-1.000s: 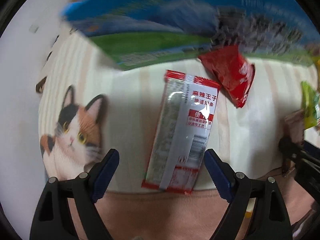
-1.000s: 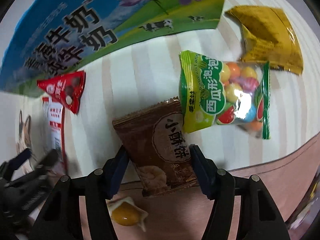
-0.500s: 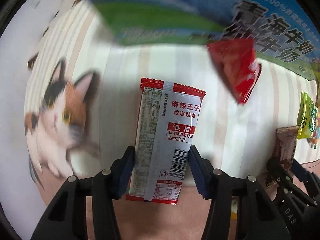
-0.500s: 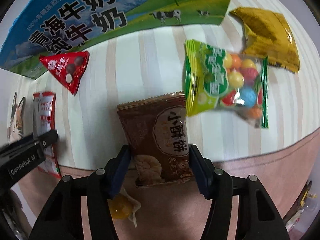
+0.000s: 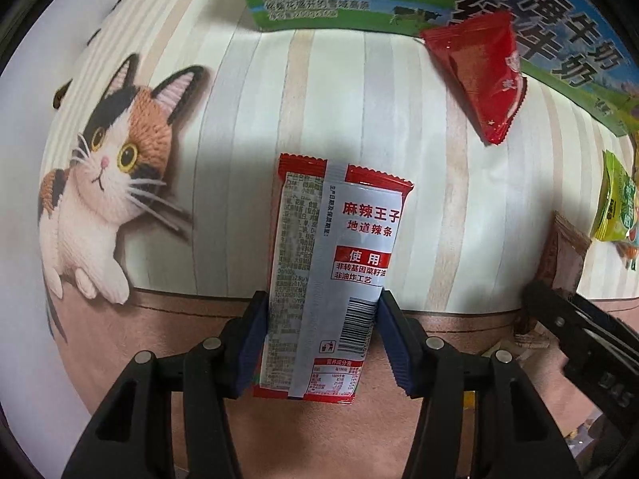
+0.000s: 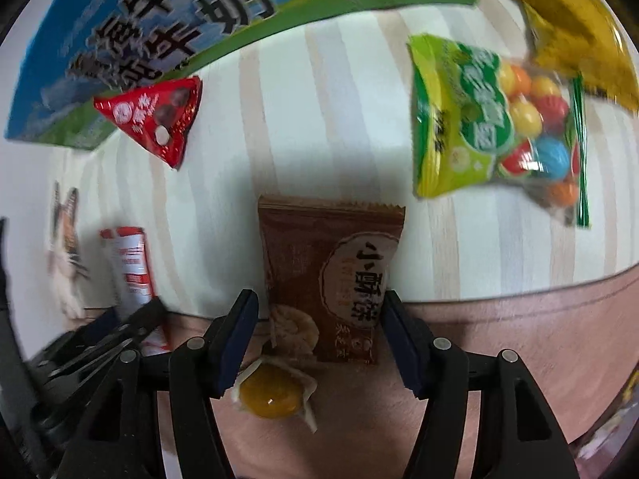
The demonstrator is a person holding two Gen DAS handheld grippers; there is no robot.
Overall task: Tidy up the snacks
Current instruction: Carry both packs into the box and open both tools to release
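Red-white snack packet point(image 5: 331, 275), barcode showing

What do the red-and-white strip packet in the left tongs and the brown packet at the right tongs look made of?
Red-and-white packet: glossy plastic film, probably; it shows sheen, a back seam and crimped, serrated ends. Left tongs press both its edges.

Brown packet: similar film with a duller, satin look and a serrated top seal, though the picture is slightly blurred. Right tongs are opening, and a gap shows at one pad.
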